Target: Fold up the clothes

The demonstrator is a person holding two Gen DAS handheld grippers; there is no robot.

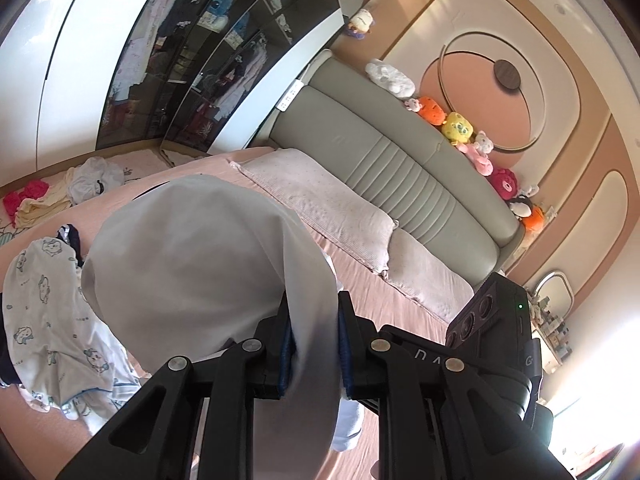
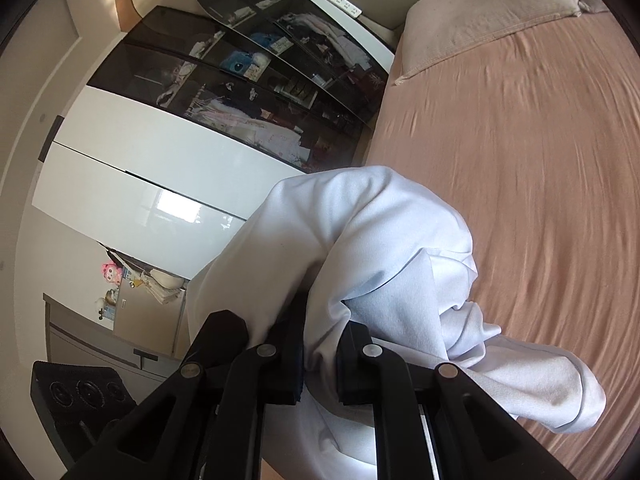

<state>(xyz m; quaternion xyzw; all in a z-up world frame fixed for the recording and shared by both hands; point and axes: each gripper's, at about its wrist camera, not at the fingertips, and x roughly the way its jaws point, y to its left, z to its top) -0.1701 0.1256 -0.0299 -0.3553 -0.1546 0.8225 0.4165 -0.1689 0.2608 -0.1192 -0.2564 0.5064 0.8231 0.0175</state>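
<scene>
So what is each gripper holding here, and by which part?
Both hold the same pale blue-white garment. The left gripper and the right gripper each pinch a bunched fold of its cloth between their pads; which part of the garment cannot be told.

Bedroom: bed with pink sheet (image 2: pixel 520 160), pale pink pillows (image 1: pixel 320 204) against a grey-green padded headboard (image 1: pixel 400 168); soft toys (image 1: pixel 460 124) lined along its top. Wall behind (image 1: pixel 520 40) has peach and cream curved panels. Wardrobe: glossy white doors (image 2: pixel 132 168) beside dark glass doors (image 2: pixel 248 92); daylight reflects off the white.
</scene>
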